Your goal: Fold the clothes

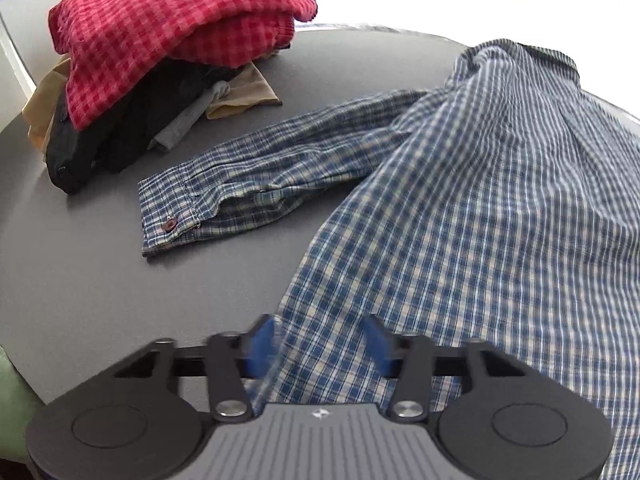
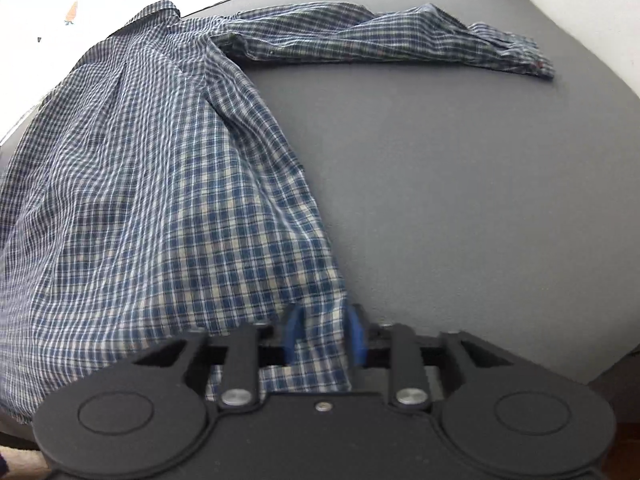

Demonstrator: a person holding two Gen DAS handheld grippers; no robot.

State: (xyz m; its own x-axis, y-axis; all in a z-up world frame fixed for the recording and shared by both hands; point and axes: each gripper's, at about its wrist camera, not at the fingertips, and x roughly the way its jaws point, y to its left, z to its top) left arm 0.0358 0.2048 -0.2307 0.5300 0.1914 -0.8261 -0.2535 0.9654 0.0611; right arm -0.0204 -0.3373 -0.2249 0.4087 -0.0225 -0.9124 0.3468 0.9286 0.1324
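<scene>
Behind the left sleeve (image 1: 248, 192), clothes pile (image 1: 160, 68), unseen from right wrist.

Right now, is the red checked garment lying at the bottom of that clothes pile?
No, the red checked garment sits on top of the pile, above dark and tan clothes.

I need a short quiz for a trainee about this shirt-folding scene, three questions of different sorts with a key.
1. True or false: the red checked garment lies on top of the clothes pile.
2. Which lies between the left gripper fingers? A) blue plaid shirt B) sleeve cuff C) nothing
3. Fill in: the right gripper stands over the shirt's ____ edge.

Key: 1 true; 2 A; 3 bottom.
</scene>
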